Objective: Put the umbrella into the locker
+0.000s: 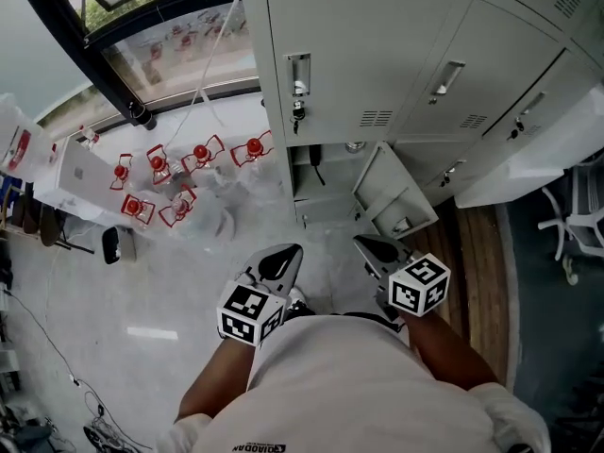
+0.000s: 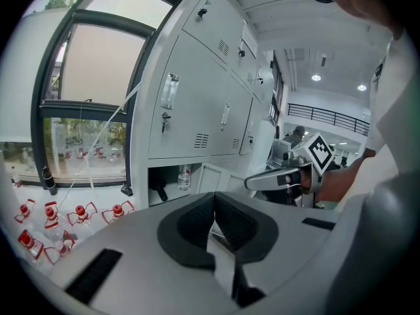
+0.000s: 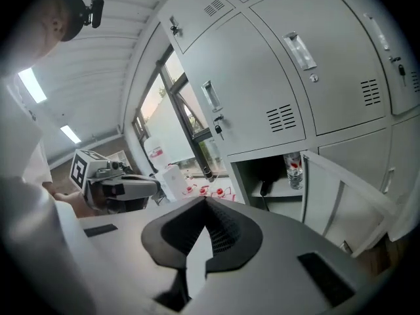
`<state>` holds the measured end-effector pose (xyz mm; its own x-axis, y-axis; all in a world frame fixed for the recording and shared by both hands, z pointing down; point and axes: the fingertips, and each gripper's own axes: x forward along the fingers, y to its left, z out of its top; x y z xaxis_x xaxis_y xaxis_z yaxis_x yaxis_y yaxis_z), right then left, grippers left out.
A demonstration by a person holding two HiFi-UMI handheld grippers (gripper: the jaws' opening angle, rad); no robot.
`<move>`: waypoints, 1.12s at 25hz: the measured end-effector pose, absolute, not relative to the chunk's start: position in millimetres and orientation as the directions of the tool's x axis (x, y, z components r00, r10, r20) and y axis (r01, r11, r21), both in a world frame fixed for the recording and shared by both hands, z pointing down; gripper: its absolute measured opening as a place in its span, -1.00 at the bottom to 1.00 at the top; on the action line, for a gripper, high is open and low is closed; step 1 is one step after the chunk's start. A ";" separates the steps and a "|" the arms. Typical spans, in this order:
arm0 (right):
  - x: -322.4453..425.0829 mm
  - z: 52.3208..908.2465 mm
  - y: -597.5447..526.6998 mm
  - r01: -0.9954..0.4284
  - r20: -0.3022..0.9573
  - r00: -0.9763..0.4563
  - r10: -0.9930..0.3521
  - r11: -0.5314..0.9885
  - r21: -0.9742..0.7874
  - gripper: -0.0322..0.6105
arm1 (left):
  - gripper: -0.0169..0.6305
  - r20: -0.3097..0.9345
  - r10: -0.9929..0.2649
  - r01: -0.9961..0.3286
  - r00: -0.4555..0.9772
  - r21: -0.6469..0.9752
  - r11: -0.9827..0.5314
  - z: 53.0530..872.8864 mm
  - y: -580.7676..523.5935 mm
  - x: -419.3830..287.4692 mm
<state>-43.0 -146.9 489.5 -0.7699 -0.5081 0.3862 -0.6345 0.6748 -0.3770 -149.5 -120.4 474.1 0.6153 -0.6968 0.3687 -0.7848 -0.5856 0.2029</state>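
Observation:
The low locker stands open, its door swung out to the right. Inside it a dark umbrella leans at the left, also seen in the left gripper view and the right gripper view. A clear water bottle stands beside it. My left gripper and right gripper hover close to my body, well back from the locker. Both are shut with nothing between the pads, the left and the right alike.
Closed grey locker doors fill the wall above the open one. Several red-capped bottles lie on the floor at the left by the window. A white chair stands at the right edge.

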 end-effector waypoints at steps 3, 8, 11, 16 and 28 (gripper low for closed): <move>-20.3 478.0 -133.6 -0.607 0.375 -0.790 -0.486 0.705 -0.365 -0.78 | -0.90 0.364 -0.721 -0.806 0.590 0.201 -0.558 467.4 -106.6 -126.9; 21.7 458.8 -104.6 -0.544 0.324 -0.833 -0.448 0.768 -0.338 -0.78 | -0.90 0.343 -0.746 -0.819 0.570 0.166 -0.549 454.2 -78.5 -73.3; 47.2 461.1 -82.7 -0.513 0.326 -0.852 -0.409 0.776 -0.367 -0.78 | -0.90 0.334 -0.767 -0.835 0.548 0.162 -0.527 450.4 -56.8 -46.2; 76.6 472.2 -55.2 -0.483 0.346 -0.867 -0.359 0.777 -0.404 -0.78 | -0.90 0.368 -0.782 -0.863 0.503 0.165 -0.477 459.2 -20.6 -23.1; 70.8 456.7 -38.4 -0.530 0.345 -0.839 -0.420 0.775 -0.345 -0.78 | -0.90 0.368 -0.767 -0.847 0.526 0.140 -0.513 452.5 -7.9 -35.9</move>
<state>70.8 -38.4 456.7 -0.8395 -0.4202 0.3445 -0.5296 0.7747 -0.3455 -35.9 -7.9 452.5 0.5256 -0.7671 0.3679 -0.8468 -0.5130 0.1403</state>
